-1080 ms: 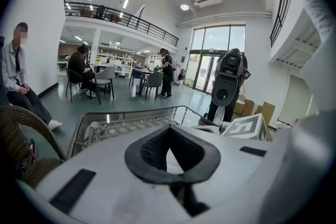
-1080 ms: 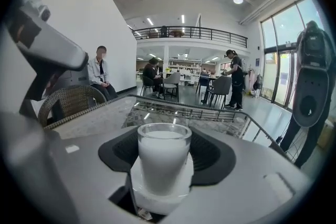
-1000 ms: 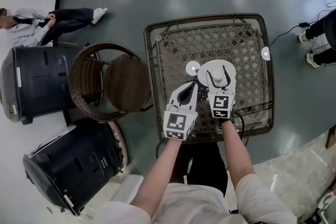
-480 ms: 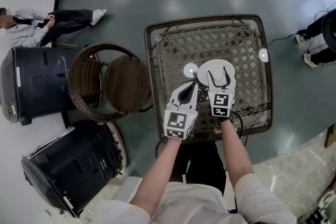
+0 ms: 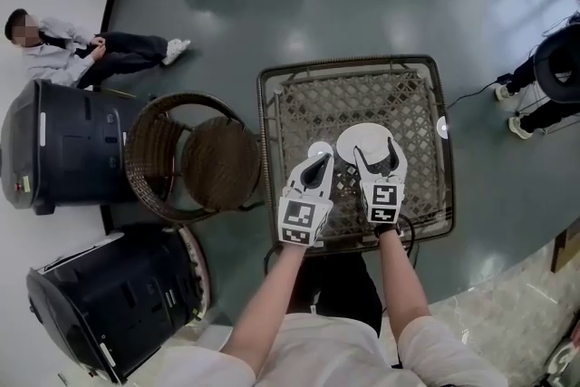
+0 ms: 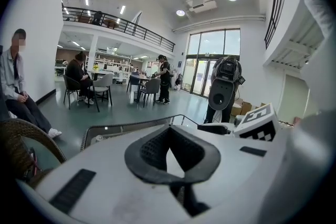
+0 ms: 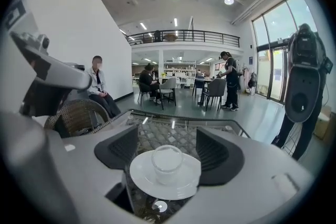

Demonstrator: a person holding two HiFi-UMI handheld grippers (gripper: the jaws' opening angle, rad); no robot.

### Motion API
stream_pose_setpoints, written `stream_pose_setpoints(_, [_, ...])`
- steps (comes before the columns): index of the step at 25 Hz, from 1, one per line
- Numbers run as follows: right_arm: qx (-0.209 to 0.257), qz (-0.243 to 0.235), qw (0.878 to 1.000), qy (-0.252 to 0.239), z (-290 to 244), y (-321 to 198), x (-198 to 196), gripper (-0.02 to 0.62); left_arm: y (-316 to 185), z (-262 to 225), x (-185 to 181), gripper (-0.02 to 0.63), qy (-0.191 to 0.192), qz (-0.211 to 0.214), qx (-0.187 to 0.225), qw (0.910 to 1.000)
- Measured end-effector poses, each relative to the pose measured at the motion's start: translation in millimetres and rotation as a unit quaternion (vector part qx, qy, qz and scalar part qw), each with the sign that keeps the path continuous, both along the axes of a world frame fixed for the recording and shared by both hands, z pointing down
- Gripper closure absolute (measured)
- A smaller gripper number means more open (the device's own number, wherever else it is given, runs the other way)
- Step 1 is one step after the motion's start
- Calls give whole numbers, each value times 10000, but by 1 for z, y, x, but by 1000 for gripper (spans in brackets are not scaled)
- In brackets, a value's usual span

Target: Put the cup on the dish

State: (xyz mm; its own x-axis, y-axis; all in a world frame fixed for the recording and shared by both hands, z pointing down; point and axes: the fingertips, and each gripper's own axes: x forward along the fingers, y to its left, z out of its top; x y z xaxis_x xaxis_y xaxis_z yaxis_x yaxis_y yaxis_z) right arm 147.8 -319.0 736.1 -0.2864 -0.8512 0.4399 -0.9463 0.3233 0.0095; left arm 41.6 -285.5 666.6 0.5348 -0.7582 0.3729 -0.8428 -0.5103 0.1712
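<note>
A clear glass cup (image 7: 167, 161) stands upright on the white dish (image 7: 173, 186) on the glass-topped wicker table (image 5: 417, 104). My right gripper (image 7: 168, 150) is open and its jaws have just been opening. The cup shows between its dark pads (image 7: 219, 153), lower down, and neither pad touches it. From the head view the right gripper (image 5: 374, 153) hangs over the near rim of the dish (image 5: 361, 137), where the cup is hard to make out. My left gripper (image 5: 322, 160) hovers just left of the dish. Its jaws (image 6: 170, 131) meet at the tips and hold nothing.
A round wicker chair (image 5: 195, 157) stands left of the table, with two dark bins (image 5: 54, 145) beyond it. A person (image 5: 68, 50) sits on the floor at far left. Another figure (image 5: 553, 72) stands at right, near a cable on the floor. A small white round spot (image 5: 317, 150) lies on the glass.
The right gripper's jaws have spread off the cup and left it on the dish. Both grippers have lifted and drawn back toward me.
</note>
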Motion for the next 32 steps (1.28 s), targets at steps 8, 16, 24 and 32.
stream_pose_setpoints(8, [505, -158, 9978, -405, -113, 47, -26, 422, 31, -62, -26, 603, 71, -152, 288, 9994])
stream_pose_setpoints(16, [1291, -588, 9878, -649, -225, 83, -83, 566, 51, -137, -58, 603, 172, -318, 813, 9960])
stream_pose_setpoints(24, [1821, -648, 9789, -656, -285, 130, -112, 597, 96, -186, -71, 603, 196, -311, 1359, 9900])
stream_pose_setpoints(32, [2043, -545, 9756, -597, -315, 155, -118, 597, 118, -214, -86, 603, 71, -436, 1759, 9834])
